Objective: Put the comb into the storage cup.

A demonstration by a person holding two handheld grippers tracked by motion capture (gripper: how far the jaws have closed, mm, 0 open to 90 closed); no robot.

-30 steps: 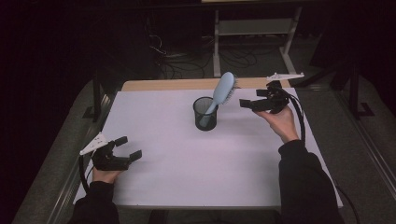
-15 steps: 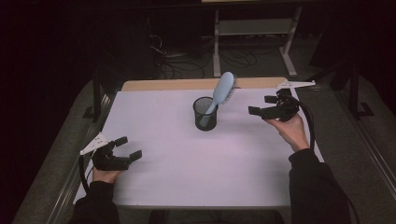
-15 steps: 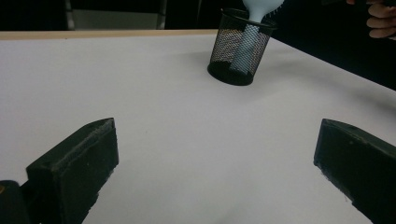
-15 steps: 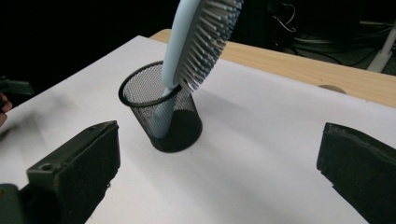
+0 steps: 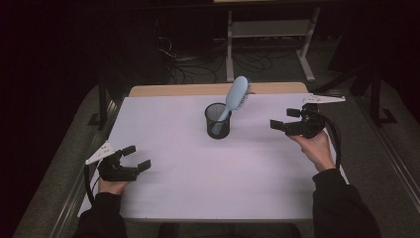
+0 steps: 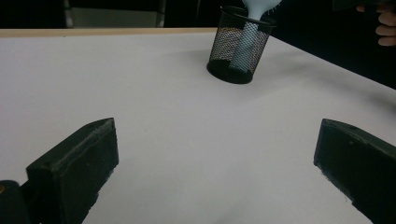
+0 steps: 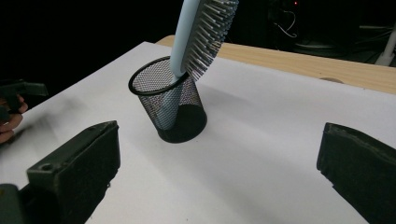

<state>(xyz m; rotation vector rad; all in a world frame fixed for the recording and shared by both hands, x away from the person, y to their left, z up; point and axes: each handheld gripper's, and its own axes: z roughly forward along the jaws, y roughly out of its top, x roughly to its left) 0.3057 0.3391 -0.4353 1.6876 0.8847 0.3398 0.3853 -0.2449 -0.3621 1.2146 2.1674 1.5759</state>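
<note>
Hairbrush [image 5: 236, 97]: standing handle-down, leaning in the mesh cup [image 5: 218, 121], well ahead of both sets of fingers.
Right gripper [image 5: 283, 120]: gaping wide, holding nothing, hovering apart from the cup.
Left gripper [image 5: 137, 157]: spreading wide, empty, resting on the white table [image 5: 198, 178].

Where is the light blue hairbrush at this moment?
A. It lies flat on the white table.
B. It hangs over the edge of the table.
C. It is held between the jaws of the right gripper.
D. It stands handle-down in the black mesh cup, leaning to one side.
D: the hairbrush has its handle inside the mesh cup and its head tilts over the rim; both grippers are apart from it.
</note>
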